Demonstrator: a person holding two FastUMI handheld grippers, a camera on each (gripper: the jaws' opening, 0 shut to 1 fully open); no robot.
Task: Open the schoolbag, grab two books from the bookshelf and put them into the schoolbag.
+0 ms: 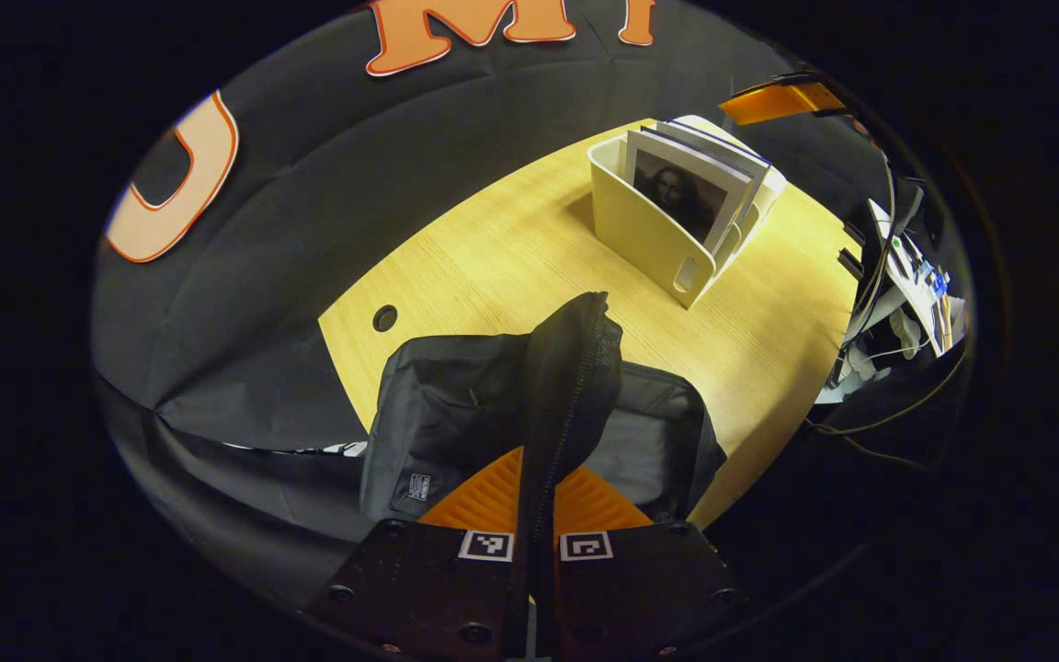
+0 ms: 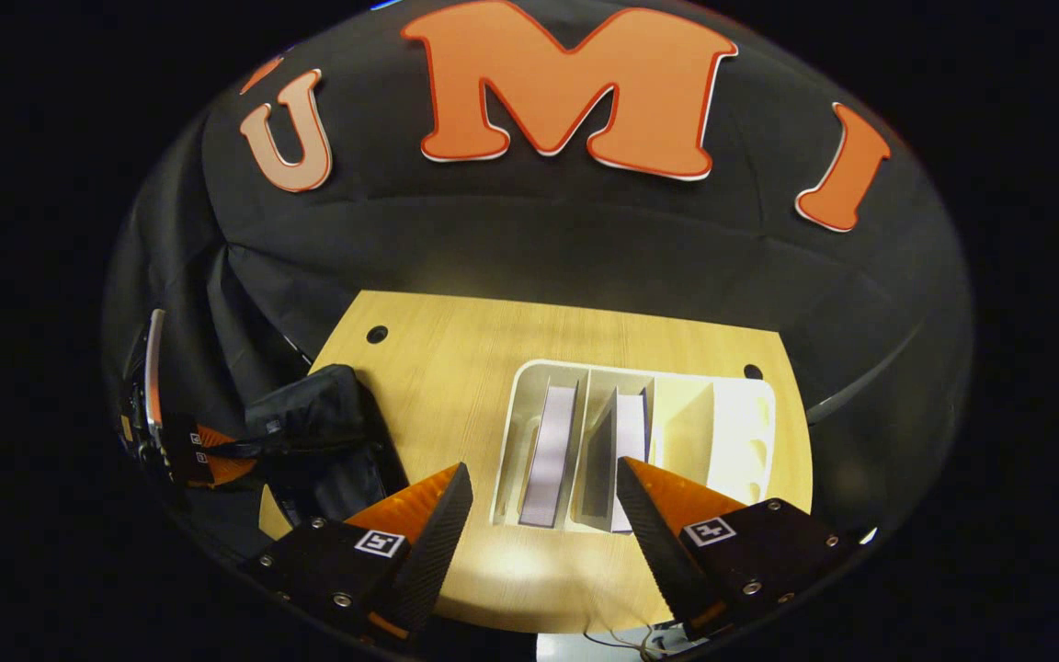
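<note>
The black schoolbag (image 1: pixel 442 414) lies on the wooden table (image 1: pixel 493 257). My left gripper (image 1: pixel 537 487) is shut on the schoolbag's zippered flap (image 1: pixel 575 359) and holds it raised upright. Beyond the bag stands a white bookshelf (image 1: pixel 640 234) holding several books (image 1: pixel 677 188). In the right gripper view, my right gripper (image 2: pixel 543 515) hovers open above the bookshelf (image 2: pixel 741 432), near its front end. One book (image 2: pixel 550 455) stands in the left slot, and another book (image 2: pixel 626 428) stands in the slot beside it. The schoolbag (image 2: pixel 327 432) sits to the left, with the left gripper (image 2: pixel 208 455) on it.
A round cable hole (image 1: pixel 385 318) lies in the table near the bag. Cables and equipment (image 1: pixel 906 276) hang past the table's right edge. Bare tabletop (image 2: pixel 456 368) separates bag and bookshelf. The right gripper's orange finger (image 1: pixel 778 99) shows above the bookshelf.
</note>
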